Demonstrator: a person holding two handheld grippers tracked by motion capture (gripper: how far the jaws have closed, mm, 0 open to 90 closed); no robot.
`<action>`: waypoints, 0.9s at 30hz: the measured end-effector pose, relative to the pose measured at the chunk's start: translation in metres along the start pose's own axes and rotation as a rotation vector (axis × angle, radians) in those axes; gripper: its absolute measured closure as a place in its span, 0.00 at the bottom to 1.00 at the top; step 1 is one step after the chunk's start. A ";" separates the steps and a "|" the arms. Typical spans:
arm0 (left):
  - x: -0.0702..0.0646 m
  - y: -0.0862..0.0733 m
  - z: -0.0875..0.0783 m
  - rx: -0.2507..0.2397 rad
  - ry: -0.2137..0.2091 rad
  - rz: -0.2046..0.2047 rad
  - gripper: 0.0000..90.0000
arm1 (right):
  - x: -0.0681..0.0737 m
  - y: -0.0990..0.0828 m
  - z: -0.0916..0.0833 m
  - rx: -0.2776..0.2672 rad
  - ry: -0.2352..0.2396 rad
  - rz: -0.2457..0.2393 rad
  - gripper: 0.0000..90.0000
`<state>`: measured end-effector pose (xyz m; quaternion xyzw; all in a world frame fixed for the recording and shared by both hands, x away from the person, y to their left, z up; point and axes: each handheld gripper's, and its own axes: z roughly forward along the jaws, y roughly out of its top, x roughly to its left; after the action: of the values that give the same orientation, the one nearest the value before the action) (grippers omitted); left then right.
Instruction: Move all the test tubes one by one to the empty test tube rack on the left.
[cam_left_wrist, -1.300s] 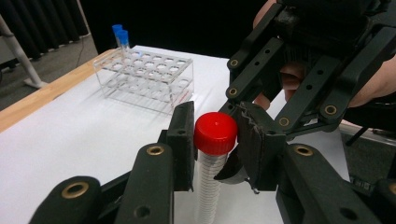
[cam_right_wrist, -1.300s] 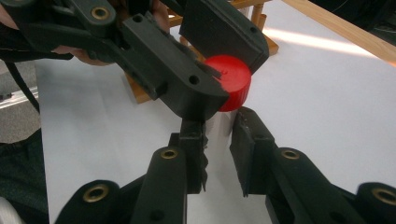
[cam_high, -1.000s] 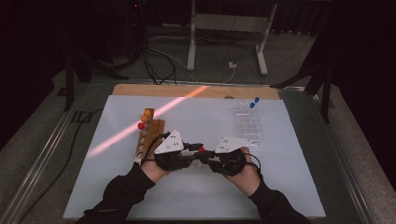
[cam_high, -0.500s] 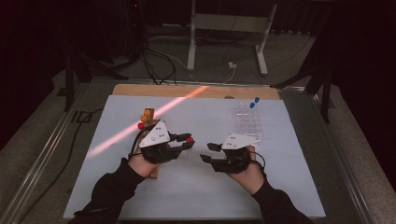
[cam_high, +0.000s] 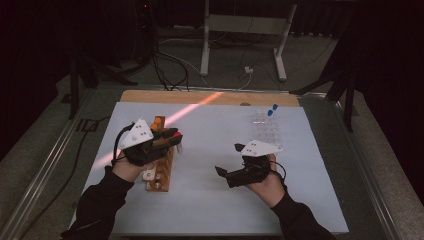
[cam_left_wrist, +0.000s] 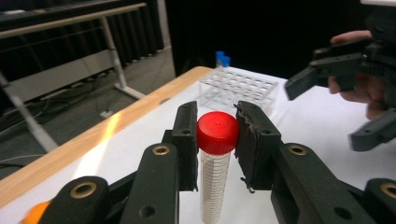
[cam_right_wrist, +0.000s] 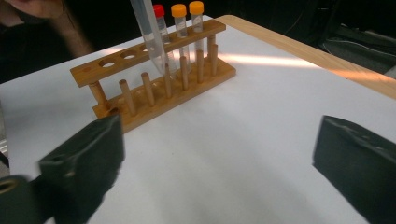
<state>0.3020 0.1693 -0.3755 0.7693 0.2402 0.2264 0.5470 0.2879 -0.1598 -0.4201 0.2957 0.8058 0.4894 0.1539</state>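
Wooden rack (cam_right_wrist: 154, 84), perhaps three capped tubes (cam_right_wrist: 180, 28)

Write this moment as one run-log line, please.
left fingers: shut on red-capped tube | right fingers: just opened, empty | wooden rack: three capped tubes

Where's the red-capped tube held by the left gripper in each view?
High view: red-capped tube left of centre, over the wooden rack.
Left gripper view: centre, cap clamped between the jaws.
Right gripper view: top, tilted above the rack.
Shared landmark: white table mat.
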 end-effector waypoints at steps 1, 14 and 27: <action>0.002 0.000 -0.003 -0.005 0.010 -0.006 0.80 | 0.000 0.000 0.000 0.002 0.000 0.001 0.00; 0.023 -0.007 -0.030 -0.017 0.125 -0.032 0.80 | -0.003 0.001 -0.004 -0.019 0.019 0.011 0.00; 0.038 -0.026 -0.038 0.015 0.176 -0.075 0.80 | -0.003 0.000 -0.003 -0.007 0.021 0.001 0.00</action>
<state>0.3051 0.2279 -0.3861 0.7408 0.3177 0.2709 0.5262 0.2886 -0.1632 -0.4189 0.2902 0.8054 0.4956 0.1463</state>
